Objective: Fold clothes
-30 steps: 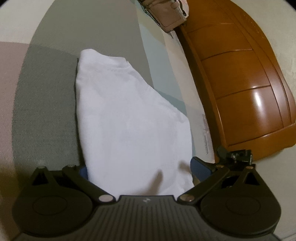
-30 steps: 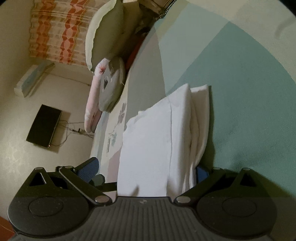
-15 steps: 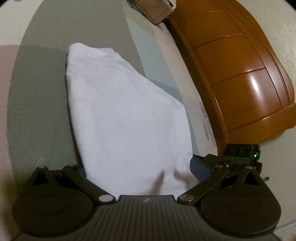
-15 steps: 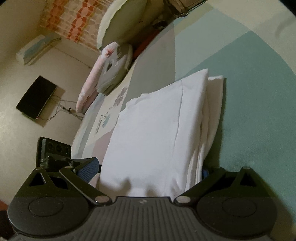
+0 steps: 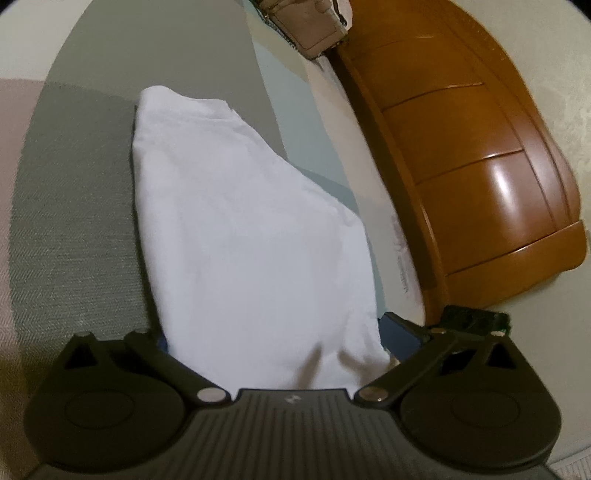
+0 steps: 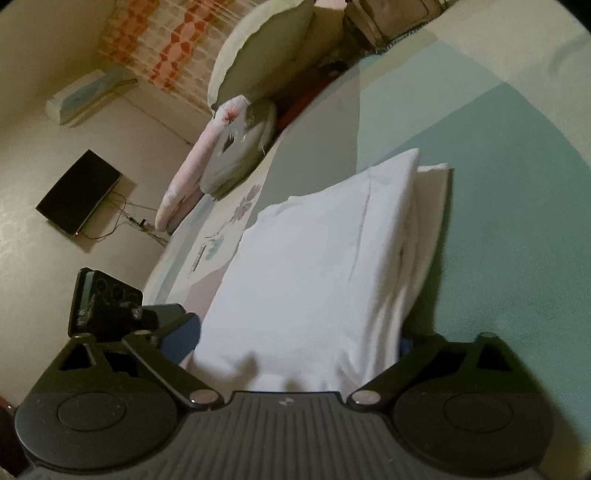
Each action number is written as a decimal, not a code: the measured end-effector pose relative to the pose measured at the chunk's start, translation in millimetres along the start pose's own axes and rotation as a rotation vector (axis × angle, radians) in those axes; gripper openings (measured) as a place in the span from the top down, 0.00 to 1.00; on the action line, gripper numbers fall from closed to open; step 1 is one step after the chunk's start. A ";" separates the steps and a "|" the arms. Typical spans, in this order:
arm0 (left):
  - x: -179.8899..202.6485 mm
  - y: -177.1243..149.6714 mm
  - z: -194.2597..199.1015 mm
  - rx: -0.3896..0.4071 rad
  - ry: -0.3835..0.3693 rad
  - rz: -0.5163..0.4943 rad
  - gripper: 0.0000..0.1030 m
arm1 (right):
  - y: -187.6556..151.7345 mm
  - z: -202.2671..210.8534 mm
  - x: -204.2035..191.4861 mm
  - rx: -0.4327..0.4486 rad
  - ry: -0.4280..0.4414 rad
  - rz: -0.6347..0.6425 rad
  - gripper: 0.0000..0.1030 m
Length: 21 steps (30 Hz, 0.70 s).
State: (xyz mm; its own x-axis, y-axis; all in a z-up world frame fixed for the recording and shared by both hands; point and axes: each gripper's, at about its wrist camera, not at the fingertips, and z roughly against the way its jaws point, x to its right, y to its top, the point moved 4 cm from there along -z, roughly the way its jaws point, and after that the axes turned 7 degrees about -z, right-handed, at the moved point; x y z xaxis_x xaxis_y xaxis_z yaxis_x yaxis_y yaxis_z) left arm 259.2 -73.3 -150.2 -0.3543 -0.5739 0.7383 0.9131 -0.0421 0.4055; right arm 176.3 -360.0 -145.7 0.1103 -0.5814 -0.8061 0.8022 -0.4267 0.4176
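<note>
A folded white garment lies on the bed's grey and teal cover. My left gripper is open wide, and the garment's near edge fills the gap between its blue-padded fingers. From the other side, the white garment shows stacked layers along its right edge. My right gripper is open too and straddles that near edge, with one blue pad showing at the left. The cloth mostly hides the other pad of each gripper.
A glossy wooden headboard runs along the right of the left wrist view, with a beige bag at the bed's far end. Pillows and a rolled pink quilt lie beyond the garment. The other gripper's camera block sits close by.
Both wrist views have swung and tilted while the garment has stayed between the fingers. The right view now shows more of the room wall and the other gripper. Jaw openings look unchanged.
</note>
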 end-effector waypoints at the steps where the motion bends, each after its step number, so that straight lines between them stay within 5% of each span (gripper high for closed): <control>1: 1.0 0.0 -0.9 0.004 0.003 -0.004 0.03 | -0.4 2.1 2.5 0.006 -0.007 0.001 0.15; 5: 5.2 0.1 -4.4 0.019 0.017 -0.022 0.03 | 0.5 6.3 12.4 0.025 -0.027 -0.015 0.36; 7: 7.2 0.2 -6.2 0.026 0.023 -0.030 0.04 | -0.6 6.9 14.7 0.035 -0.036 -0.016 0.38; 14: 14.6 1.2 -12.2 0.046 0.044 -0.043 0.06 | -4.6 4.1 9.3 0.074 -0.062 -0.003 0.37; 16: 17.1 3.3 -13.5 0.038 0.045 -0.011 0.06 | -4.0 3.3 5.9 0.078 -0.069 -0.018 0.29; 21: 26.9 8.7 -7.8 0.057 -0.023 0.008 0.06 | -4.2 1.3 -20.8 0.075 -0.100 0.075 0.25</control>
State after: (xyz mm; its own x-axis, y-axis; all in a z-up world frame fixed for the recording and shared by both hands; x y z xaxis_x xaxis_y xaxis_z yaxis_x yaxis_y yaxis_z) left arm 259.2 -95.5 -131.0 -0.3517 -0.5552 0.7537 0.9034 0.0095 0.4286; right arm 169.9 -347.0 -130.1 0.1064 -0.6783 -0.7270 0.7471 -0.4279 0.5086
